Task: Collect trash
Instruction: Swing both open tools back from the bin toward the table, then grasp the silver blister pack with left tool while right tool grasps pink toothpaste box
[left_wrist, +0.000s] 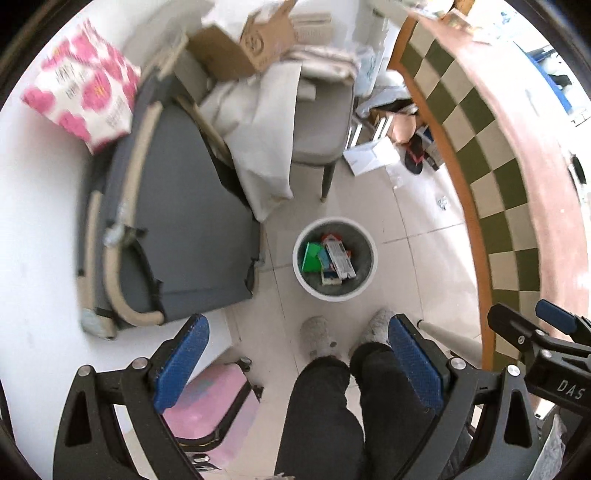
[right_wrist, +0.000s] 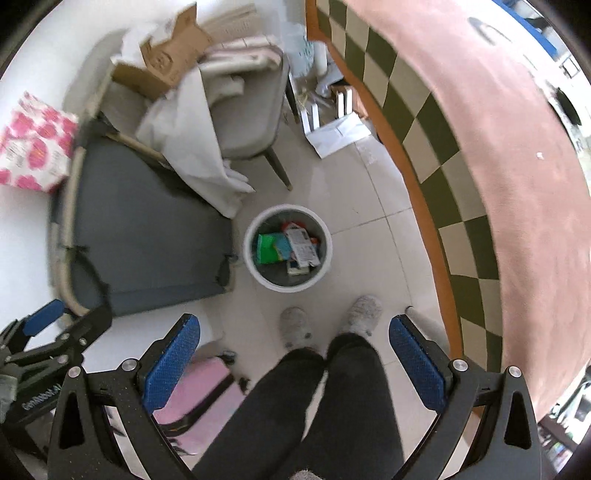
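A white round trash bin (left_wrist: 372, 254) stands on the tiled floor, seen from above; it also shows in the right wrist view (right_wrist: 327, 240). It holds a green packet (left_wrist: 311, 256), a printed carton (left_wrist: 340, 257) and other packaging. My left gripper (left_wrist: 297, 363) is open and empty, high above the floor, nearer me than the bin. My right gripper (right_wrist: 295, 360) is open and empty beside it. Each gripper shows at the edge of the other's view. A small crumpled scrap (left_wrist: 442, 202) lies on the floor by the table.
The person's legs and grey slippers (left_wrist: 317, 334) stand just short of the bin. A grey folding cot (left_wrist: 177, 221) is on the left, a chair (left_wrist: 325, 114) with cloth and cardboard behind, a checkered-cloth table (left_wrist: 517, 155) on the right, a pink case (left_wrist: 210, 406) below.
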